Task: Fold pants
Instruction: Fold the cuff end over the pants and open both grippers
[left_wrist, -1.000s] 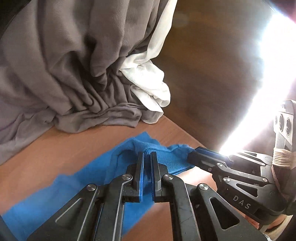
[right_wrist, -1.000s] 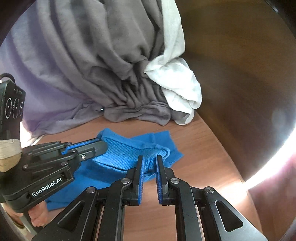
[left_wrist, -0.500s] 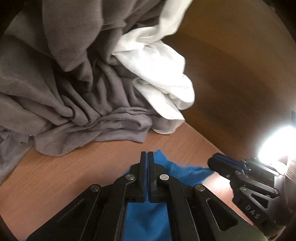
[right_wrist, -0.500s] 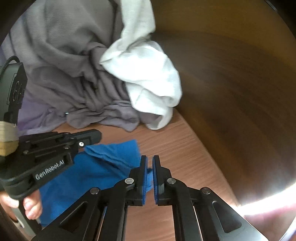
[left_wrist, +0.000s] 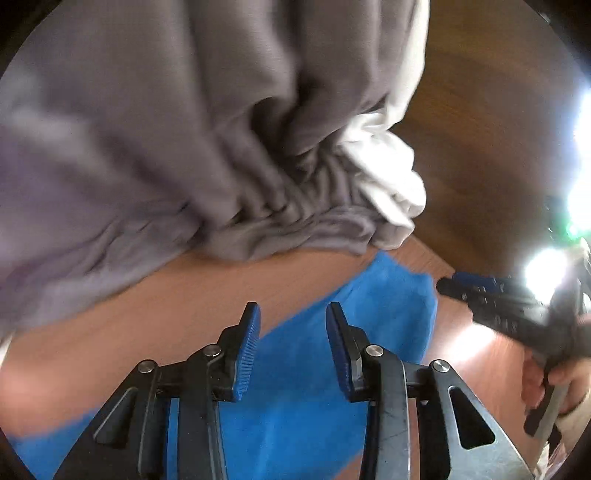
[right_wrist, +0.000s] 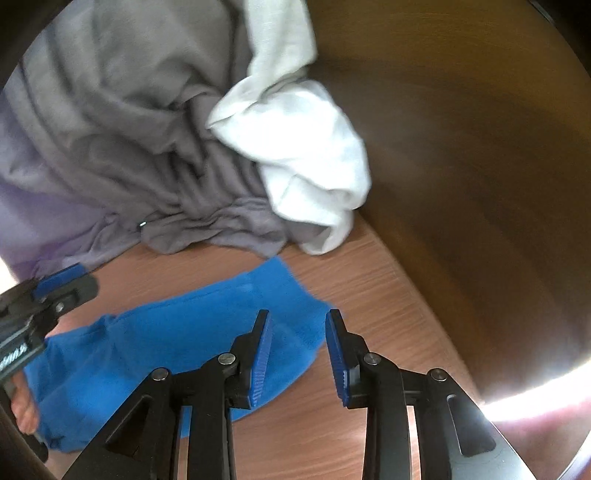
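The blue pants (left_wrist: 314, 369) lie flat on the wooden table (left_wrist: 184, 306); they also show in the right wrist view (right_wrist: 177, 332). My left gripper (left_wrist: 291, 332) is open and empty, just above the pants. My right gripper (right_wrist: 297, 339) is open and empty above the pants' right end. The right gripper shows at the right of the left wrist view (left_wrist: 480, 295). The left gripper shows at the left edge of the right wrist view (right_wrist: 62, 284).
A heap of grey cloth (left_wrist: 166, 147) and a white cloth (left_wrist: 388, 177) lies at the back of the table, also in the right wrist view (right_wrist: 129, 129) (right_wrist: 303, 155). A dark wooden wall (right_wrist: 461, 147) stands to the right. Bright glare sits at the far right.
Both grippers were shut on the blue pants and carried an edge forward. Now both have opened, let go, and the pants lie flat on the table.
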